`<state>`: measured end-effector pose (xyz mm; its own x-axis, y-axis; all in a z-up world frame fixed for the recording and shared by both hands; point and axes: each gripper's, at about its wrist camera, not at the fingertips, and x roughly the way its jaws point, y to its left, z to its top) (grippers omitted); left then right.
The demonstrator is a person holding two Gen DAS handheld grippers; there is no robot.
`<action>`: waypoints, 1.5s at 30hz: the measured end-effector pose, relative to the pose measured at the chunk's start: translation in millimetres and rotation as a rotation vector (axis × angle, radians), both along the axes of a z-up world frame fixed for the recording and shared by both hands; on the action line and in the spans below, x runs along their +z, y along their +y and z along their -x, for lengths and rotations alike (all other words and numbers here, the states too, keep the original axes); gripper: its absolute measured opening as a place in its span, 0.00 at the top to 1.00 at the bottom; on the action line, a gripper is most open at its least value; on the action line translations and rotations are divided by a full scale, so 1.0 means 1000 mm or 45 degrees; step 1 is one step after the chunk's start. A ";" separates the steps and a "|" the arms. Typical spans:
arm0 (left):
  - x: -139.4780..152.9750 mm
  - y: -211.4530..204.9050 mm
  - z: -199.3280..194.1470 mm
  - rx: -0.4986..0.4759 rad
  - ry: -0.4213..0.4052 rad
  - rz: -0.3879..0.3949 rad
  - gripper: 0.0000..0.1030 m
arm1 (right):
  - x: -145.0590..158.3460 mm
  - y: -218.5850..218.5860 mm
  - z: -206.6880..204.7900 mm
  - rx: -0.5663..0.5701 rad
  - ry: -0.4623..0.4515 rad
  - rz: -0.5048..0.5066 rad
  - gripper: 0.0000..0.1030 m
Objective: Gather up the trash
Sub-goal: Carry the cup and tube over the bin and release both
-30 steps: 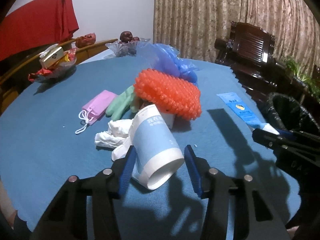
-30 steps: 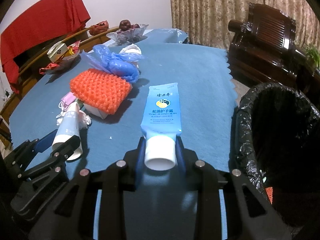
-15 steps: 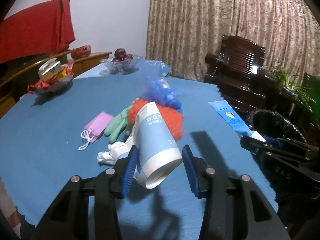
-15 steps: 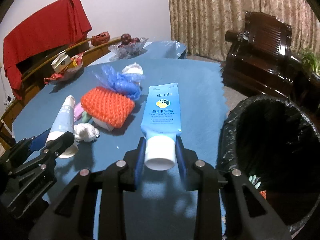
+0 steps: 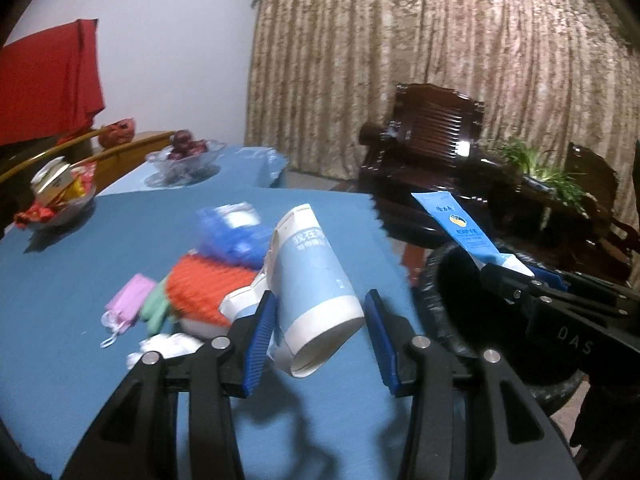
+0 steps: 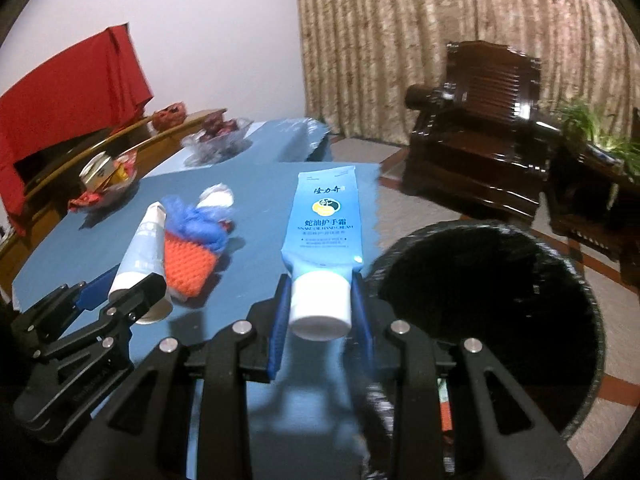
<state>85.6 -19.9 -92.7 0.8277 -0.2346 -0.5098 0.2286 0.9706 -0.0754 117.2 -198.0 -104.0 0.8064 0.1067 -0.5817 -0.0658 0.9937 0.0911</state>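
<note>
- L claw (image 5: 320, 332) grips cup (image 5: 316, 280) by its sides, off desk (image 5: 80, 280).
- R claw (image 6: 320, 308) clamps tube (image 6: 326, 224) at cap, beside bin (image 6: 560, 264) (likely for a drop).

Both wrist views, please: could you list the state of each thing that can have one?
left gripper: shut on the paper cup
paper cup: squashed, held off the table
right gripper: shut on the hand cream tube
hand cream tube: capped, held by its cap end
trash bin: open, black liner
blue table: trash on it
</note>
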 end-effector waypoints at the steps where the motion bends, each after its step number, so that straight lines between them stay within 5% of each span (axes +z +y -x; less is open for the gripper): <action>1: 0.002 -0.006 -0.001 -0.018 -0.005 0.003 0.56 | 0.002 -0.008 0.002 -0.023 -0.004 -0.002 0.72; 29: -0.003 -0.171 -0.029 -0.471 0.035 0.019 0.55 | -0.021 -0.147 0.038 -0.394 0.042 0.043 0.72; 45: -0.011 -0.205 -0.041 -0.580 0.081 0.047 0.49 | -0.047 -0.184 0.045 -0.467 0.127 0.033 0.71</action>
